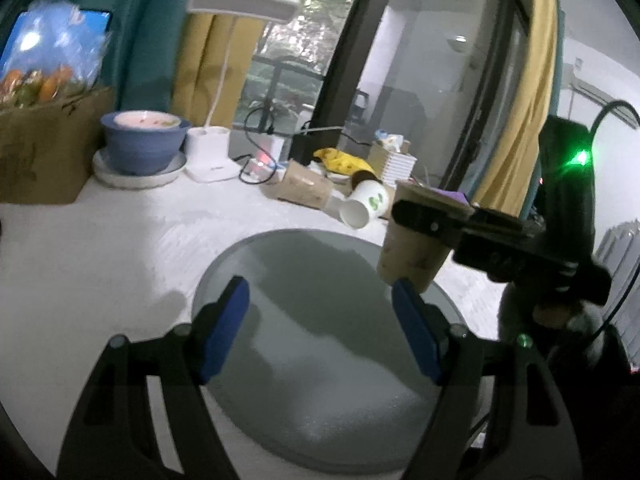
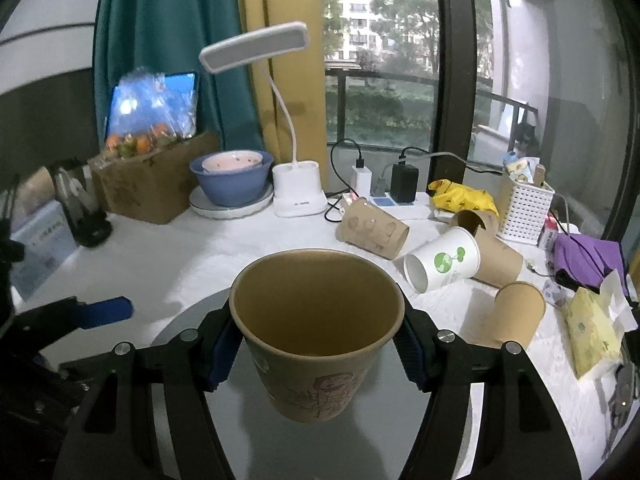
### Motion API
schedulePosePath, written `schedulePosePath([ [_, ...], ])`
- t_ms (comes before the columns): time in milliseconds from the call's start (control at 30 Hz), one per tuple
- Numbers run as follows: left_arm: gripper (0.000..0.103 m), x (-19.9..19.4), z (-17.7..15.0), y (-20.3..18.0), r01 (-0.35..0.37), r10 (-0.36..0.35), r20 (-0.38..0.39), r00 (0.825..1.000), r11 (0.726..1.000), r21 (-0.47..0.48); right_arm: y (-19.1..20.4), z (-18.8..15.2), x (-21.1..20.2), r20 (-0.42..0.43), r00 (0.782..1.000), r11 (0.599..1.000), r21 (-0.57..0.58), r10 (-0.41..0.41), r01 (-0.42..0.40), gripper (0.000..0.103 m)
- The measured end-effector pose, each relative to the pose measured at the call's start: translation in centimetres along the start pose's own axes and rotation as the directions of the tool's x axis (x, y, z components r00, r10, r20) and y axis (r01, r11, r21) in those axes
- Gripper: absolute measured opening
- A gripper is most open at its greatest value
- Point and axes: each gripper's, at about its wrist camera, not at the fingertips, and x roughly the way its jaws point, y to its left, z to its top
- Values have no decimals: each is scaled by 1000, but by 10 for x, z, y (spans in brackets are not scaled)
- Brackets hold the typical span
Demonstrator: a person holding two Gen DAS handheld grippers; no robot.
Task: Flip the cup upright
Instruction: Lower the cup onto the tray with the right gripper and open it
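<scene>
White table (image 2: 208, 248) carrying a grey round mat (image 1: 320, 344), tipped paper cups (image 2: 442, 264), a desk lamp (image 2: 298, 196), a cardboard box (image 2: 152, 188).

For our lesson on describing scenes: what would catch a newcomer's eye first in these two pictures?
First, the brown paper cup, mouth up, clamped near its rim in the right gripper above the round grey mat. Next, the left gripper open and empty over the same mat. Behind lie several tipped-over cups, among them a white cup with a green print, and a bent white desk lamp by the window.
</scene>
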Motion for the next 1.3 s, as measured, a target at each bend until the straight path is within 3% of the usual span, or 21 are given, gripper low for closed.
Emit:
schedulePosePath([
  [267, 75, 16, -1, 17, -42, 40, -41, 998, 997, -64, 8, 0, 34, -44, 999, 1000, -6, -25, 25, 70],
  [567, 79, 21, -4, 29, -30, 22, -65, 998, 993, -111, 11, -5, 56, -90, 996, 1000, -7, -21, 20, 70],
  [900, 80, 25, -6, 32, -46, 36, -74, 997, 990, -133, 6, -14, 58, -122, 991, 999, -5, -45, 45, 72],
  [1033, 80, 26, -7, 31, -51, 43, -72, 997, 991, -124, 2, -18, 54, -125, 991, 999, 8, -48, 49, 81],
  [1300, 81, 25, -7, 27, -75, 69, -68, 995, 993, -87, -1, -20, 42, -122, 991, 998, 22, -47, 50, 81],
])
